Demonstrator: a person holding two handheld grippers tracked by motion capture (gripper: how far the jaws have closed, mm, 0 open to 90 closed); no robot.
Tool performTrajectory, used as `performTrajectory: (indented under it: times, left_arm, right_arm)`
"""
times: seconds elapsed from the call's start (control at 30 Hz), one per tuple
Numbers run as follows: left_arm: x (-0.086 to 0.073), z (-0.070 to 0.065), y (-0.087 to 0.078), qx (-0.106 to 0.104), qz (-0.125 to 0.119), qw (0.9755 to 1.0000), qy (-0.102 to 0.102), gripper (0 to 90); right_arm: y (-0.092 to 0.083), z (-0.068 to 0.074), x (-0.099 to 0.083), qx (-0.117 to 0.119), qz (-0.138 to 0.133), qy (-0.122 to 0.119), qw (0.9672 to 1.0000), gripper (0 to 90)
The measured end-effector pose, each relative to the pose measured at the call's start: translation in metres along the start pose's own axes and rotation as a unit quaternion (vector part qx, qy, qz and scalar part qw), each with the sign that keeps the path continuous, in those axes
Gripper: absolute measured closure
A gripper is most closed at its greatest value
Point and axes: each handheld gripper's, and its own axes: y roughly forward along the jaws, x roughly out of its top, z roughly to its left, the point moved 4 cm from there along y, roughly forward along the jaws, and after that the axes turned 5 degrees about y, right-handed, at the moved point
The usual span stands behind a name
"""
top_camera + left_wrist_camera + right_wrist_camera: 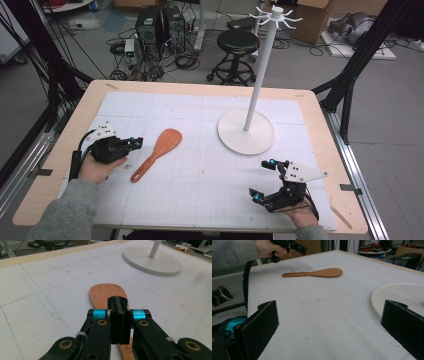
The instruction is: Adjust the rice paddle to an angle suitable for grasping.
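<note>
My left gripper (136, 143) sits closed and empty just left of the spatula (156, 154), which lies flat on the mat; my right gripper (263, 180) rests wide open. The spatula looks light, stiff and smooth, so I'd pinch its narrow handle.

No legible text or labels anywhere

open mat lies between the wooden spatula (157, 153) at left and the white stand (246, 131) far right.
</note>
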Motion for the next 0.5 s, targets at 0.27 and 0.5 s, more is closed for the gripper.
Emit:
performTrajectory:
  times: [0.27, 0.5]
  left_arm:
    - [0.001, 0.015, 0.017, 0.027, 0.013, 0.9993, -0.021, 89.6]
    - [0.009, 0.020, 0.034, 0.022, 0.039, 0.9990, 0.000, 89.6]
  right_arm:
    - [0.004, -0.003, 0.000, 0.002, 0.002, -0.002, 1.0000, 0.0]
    - [0.005, -0.003, 0.000, 0.001, 0.004, 0.004, 1.0000, 0.0]
